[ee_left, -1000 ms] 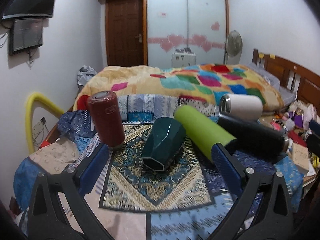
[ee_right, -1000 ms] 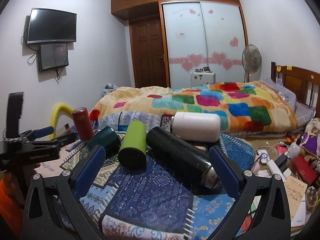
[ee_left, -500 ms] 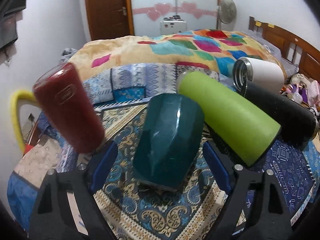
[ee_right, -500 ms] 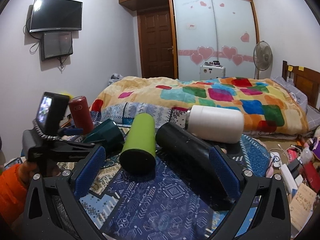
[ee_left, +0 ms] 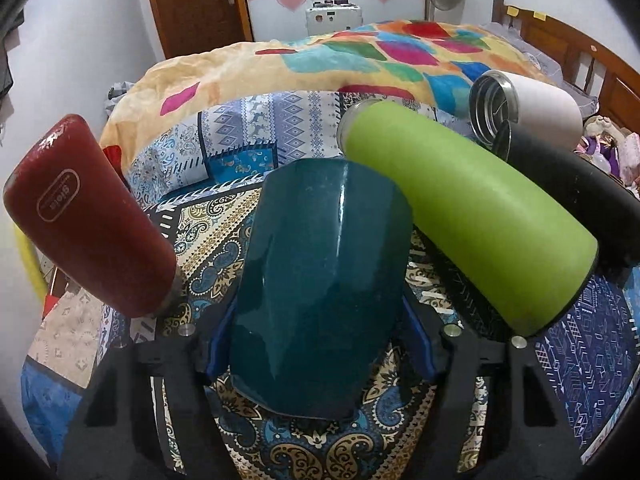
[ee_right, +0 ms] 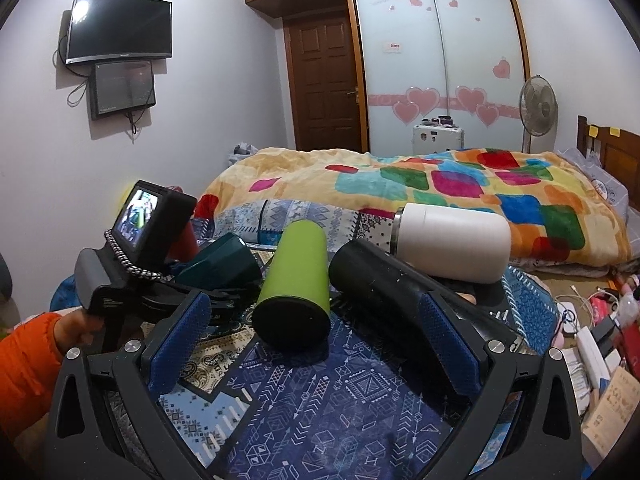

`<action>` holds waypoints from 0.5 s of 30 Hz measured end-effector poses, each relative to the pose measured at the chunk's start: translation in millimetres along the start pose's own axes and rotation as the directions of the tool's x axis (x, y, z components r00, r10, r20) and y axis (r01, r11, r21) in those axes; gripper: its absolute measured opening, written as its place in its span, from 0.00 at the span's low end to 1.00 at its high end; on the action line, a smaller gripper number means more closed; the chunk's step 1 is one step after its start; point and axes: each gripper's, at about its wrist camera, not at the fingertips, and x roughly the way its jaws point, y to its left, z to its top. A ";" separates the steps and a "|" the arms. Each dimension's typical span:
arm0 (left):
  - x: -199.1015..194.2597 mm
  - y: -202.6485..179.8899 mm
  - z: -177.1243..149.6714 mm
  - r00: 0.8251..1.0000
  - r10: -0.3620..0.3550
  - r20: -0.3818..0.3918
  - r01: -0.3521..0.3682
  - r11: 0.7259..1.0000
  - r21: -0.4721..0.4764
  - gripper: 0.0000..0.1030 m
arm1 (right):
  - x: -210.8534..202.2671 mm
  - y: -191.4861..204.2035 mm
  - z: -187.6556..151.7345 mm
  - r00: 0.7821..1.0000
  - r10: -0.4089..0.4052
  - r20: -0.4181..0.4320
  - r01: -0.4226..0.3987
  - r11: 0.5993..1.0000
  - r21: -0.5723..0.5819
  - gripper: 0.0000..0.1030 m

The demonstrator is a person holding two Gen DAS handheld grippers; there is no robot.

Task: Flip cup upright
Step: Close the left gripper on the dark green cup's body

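Observation:
A dark teal faceted cup [ee_left: 320,280] lies on its side on the patterned cloth [ee_left: 328,448], its base toward me. My left gripper [ee_left: 320,344] has its blue pads against both sides of the cup near the base, shut on it. The cup also shows in the right wrist view [ee_right: 220,260], behind the left gripper's camera. My right gripper [ee_right: 316,340] is open and empty, above the blue cloth in front of the green and black bottles.
A red bottle [ee_left: 92,224] stands upside down left of the cup. A green bottle [ee_left: 468,216], a black bottle [ee_left: 576,200] and a white tumbler [ee_left: 532,104] lie on their sides to the right. A bed with a colourful blanket [ee_right: 440,184] lies behind.
My left gripper has moved forward around the teal cup and closed on its sides. My right gripper has stayed open and shifted a little closer to the bottles.

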 end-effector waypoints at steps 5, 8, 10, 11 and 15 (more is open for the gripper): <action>-6.4 0.5 -4.8 1.000 -0.021 -0.002 0.021 1.000 -0.013 0.66 | -2.9 0.3 0.4 1.000 -0.007 0.005 0.007 1.000 -0.014 1.00; -15.5 -2.3 -11.8 1.000 -0.010 0.005 0.010 1.000 0.001 0.66 | -4.9 -0.4 2.1 1.000 -0.008 0.009 0.009 1.000 -0.017 1.00; -24.9 -4.2 -17.0 1.000 -0.008 0.015 0.008 1.000 0.010 0.66 | -6.4 -0.4 2.3 1.000 -0.007 0.012 0.008 1.000 -0.015 1.00; -31.2 -4.8 -19.7 1.000 -0.016 0.018 0.016 1.000 0.010 0.66 | -7.3 -0.3 2.3 1.000 -0.006 0.014 0.006 1.000 -0.014 1.00; -56.0 -7.3 -27.3 0.999 -0.025 0.046 0.025 1.000 0.016 0.66 | -13.0 1.8 3.4 1.000 0.001 0.022 -0.001 1.000 -0.012 1.00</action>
